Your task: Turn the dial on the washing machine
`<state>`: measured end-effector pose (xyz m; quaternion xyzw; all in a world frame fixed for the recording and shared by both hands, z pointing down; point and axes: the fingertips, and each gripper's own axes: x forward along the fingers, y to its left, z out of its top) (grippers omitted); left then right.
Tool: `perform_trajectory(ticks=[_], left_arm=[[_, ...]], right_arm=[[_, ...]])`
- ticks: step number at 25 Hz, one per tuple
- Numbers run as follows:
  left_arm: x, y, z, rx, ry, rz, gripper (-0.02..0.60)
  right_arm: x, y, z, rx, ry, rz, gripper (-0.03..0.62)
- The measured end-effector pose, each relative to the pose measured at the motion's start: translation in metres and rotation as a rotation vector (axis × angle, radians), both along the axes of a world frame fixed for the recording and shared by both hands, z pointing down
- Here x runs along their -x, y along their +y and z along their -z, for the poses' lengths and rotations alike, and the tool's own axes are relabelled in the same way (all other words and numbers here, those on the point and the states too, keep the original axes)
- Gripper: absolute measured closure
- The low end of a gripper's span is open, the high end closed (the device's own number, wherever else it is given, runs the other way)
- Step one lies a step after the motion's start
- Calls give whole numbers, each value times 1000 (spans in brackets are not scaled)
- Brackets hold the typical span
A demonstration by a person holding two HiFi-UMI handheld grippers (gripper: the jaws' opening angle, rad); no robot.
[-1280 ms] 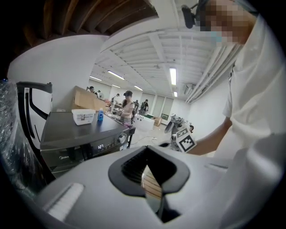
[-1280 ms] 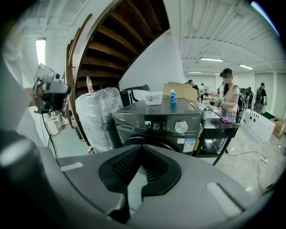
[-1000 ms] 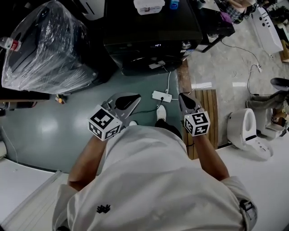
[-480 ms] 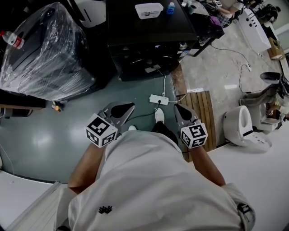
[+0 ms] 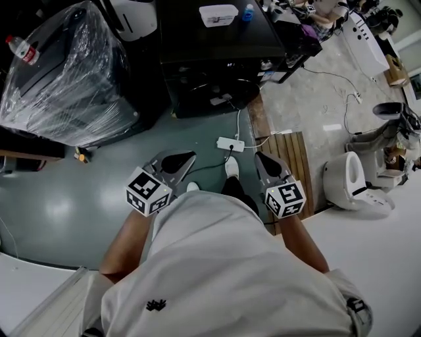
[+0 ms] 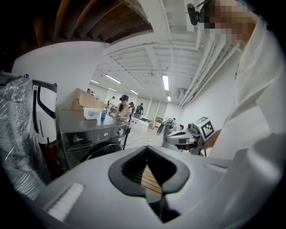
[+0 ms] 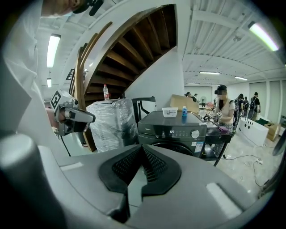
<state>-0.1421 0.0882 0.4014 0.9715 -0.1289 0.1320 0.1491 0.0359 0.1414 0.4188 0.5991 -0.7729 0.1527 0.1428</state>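
well, we stand on a green floor (image 5: 72, 191) with open room straight ahead: a bare strip of it runs between us and the washing machine (image 5: 217, 59). on the left that strip is hemmed in by a big bundle wrapped in clear film (image 5: 66, 72), which stands just beside the machine. on the right the green ends at a line where pale stone floor (image 5: 309, 92) begins, and a wooden slat mat (image 5: 297, 155) lies along that line. a white power strip (image 5: 231, 143) lies on the floor between our claws and the machine's front. on the machine's top, near its far edge, sit a white box (image 5: 218, 13) and a blue bottle (image 5: 248, 8).

as for writing, the dark control panel (image 7: 154, 133) shows lit digits (image 7: 171, 132), too small for us to read surely. a pale sticker (image 7: 199, 146) sits under the dial, and its print is too small to read. each claw carries a cube (image 5: 150, 191) with black and white square markers.

the dial (image 7: 195, 133) is a round silver knob at the right end of the panel, above the round door (image 7: 176, 150). both claws are well apart from it, held low in front of our body and pointing toward the machine. the left claw (image 5: 184, 158) is clenched, tips together, with nothing in it. the right claw (image 5: 262, 159) is likewise clenched on nothing, and in its own view the dial stands ahead and a little to the right.
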Motion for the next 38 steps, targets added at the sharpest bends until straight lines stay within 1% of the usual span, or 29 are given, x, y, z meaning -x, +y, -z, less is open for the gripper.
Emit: perform_trajectory(ticks=[13, 19, 38], left_arm=[[24, 8, -3, -5, -5, 29, 526], [27, 9, -3, -4, -4, 33, 526], [35, 1, -6, 2, -9, 35, 526]], right_arm=[[13, 3, 10, -28, 0, 6, 592], [20, 2, 11, -32, 7, 20, 592], [26, -7, 10, -20, 15, 31, 592]])
